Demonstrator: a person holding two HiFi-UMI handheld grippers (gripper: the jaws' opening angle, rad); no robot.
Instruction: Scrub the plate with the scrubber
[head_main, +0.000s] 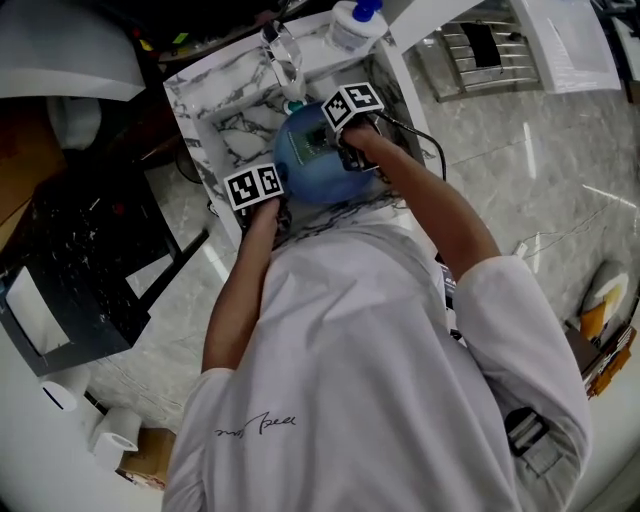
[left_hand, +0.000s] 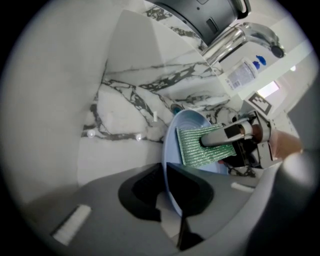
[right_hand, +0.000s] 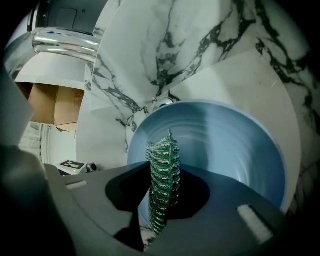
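A person leans over a marble sink (head_main: 232, 128) with a claw in each hand. The left claw (left_hand: 168, 201) is pinching the rim of a blue plate (left_hand: 191, 121) and holds it on edge inside the sink, its hollow face turned toward the other claw. The right claw (right_hand: 161, 196) is pressed onto a green scrubber (right_hand: 163, 167), which stands up thin and edge-on between its two sides. From the left gripper view the scrubber lies flat against the plate's inner face, near its middle, with the right claw right behind it. In the right gripper view the plate's blue bowl fills the space just beyond the scrubber. A chrome faucet (left_hand: 241, 37) juts out over the far end of the sink, and a white bottle (head_main: 356, 22) with a blue cap stands on the bench beside it.
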